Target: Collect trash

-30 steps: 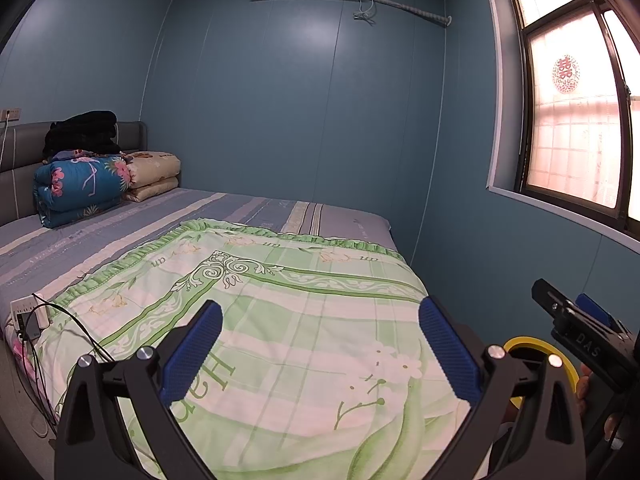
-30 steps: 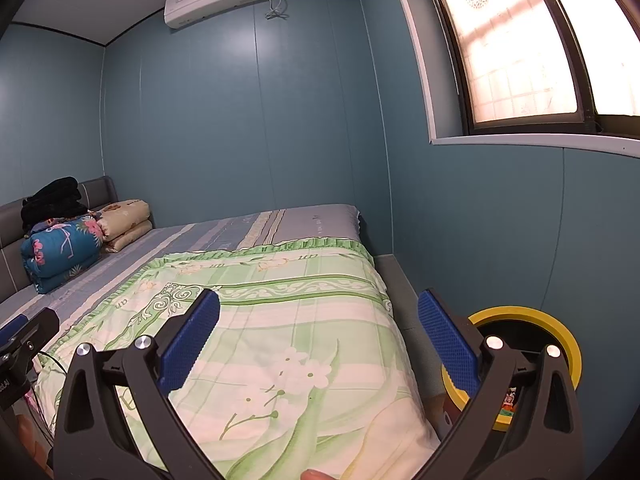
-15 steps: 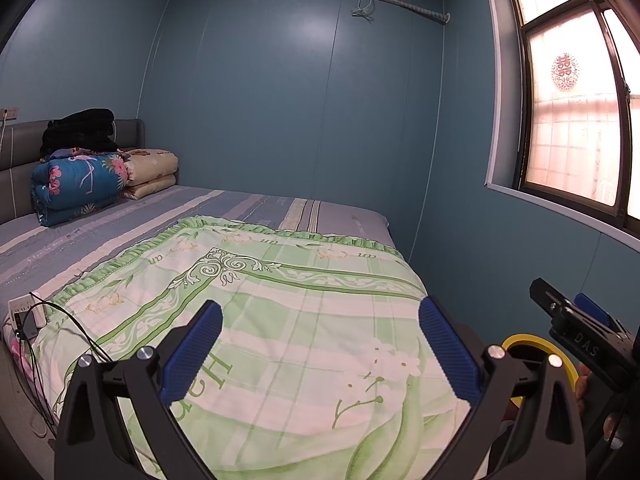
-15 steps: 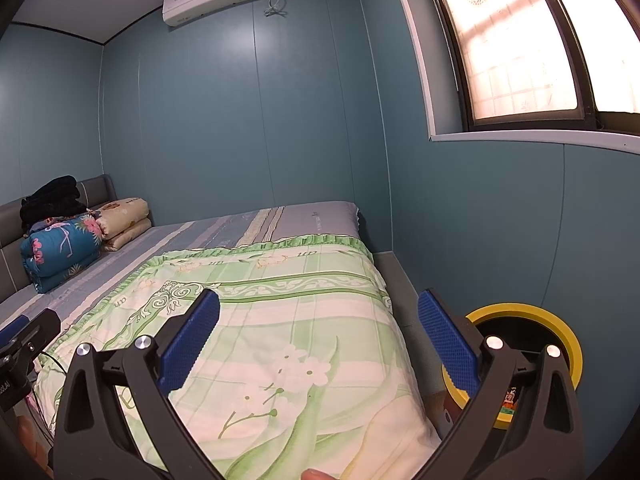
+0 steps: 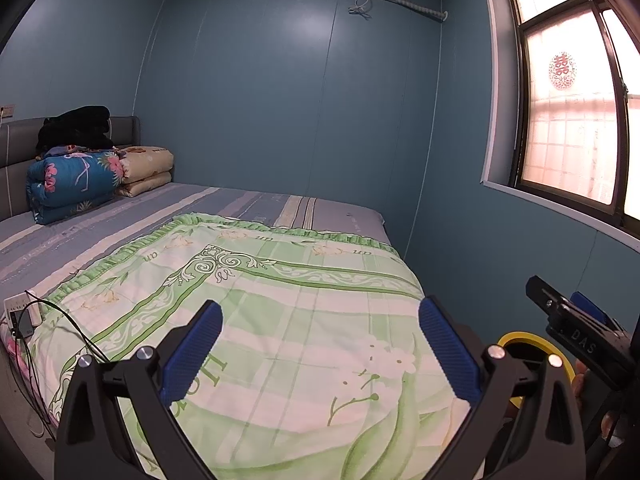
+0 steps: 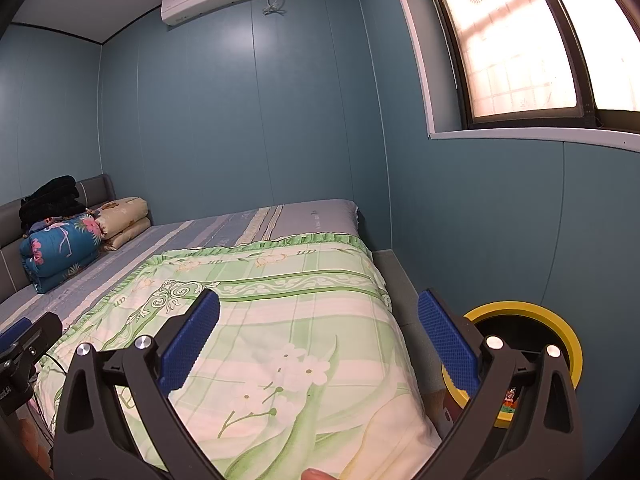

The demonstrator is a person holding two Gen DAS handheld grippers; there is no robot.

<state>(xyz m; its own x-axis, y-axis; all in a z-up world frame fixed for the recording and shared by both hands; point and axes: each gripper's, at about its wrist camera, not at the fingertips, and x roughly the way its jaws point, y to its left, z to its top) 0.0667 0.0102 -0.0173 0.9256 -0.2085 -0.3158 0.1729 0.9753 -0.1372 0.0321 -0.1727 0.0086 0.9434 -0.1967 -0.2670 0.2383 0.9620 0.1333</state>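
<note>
A trash bin with a yellow rim (image 6: 520,312) stands on the floor between the bed and the right wall; it also shows in the left wrist view (image 5: 528,338), partly hidden. Something small and colourful (image 6: 510,398) lies inside it. My left gripper (image 5: 320,348) is open and empty above the green floral quilt (image 5: 280,320). My right gripper (image 6: 320,344) is open and empty above the same quilt (image 6: 288,320), next to the bin. The right gripper shows at the right edge of the left wrist view (image 5: 576,332). No loose trash shows on the bed.
Folded blankets (image 5: 76,184) and dark clothes (image 5: 76,128) are piled at the headboard. A white power strip with black cables (image 5: 20,312) lies at the bed's left edge. The blue wall and window (image 5: 568,120) are close on the right.
Both views have tilted slightly upward; the bed sits a little lower in the frames. Both grippers stay open and empty.
</note>
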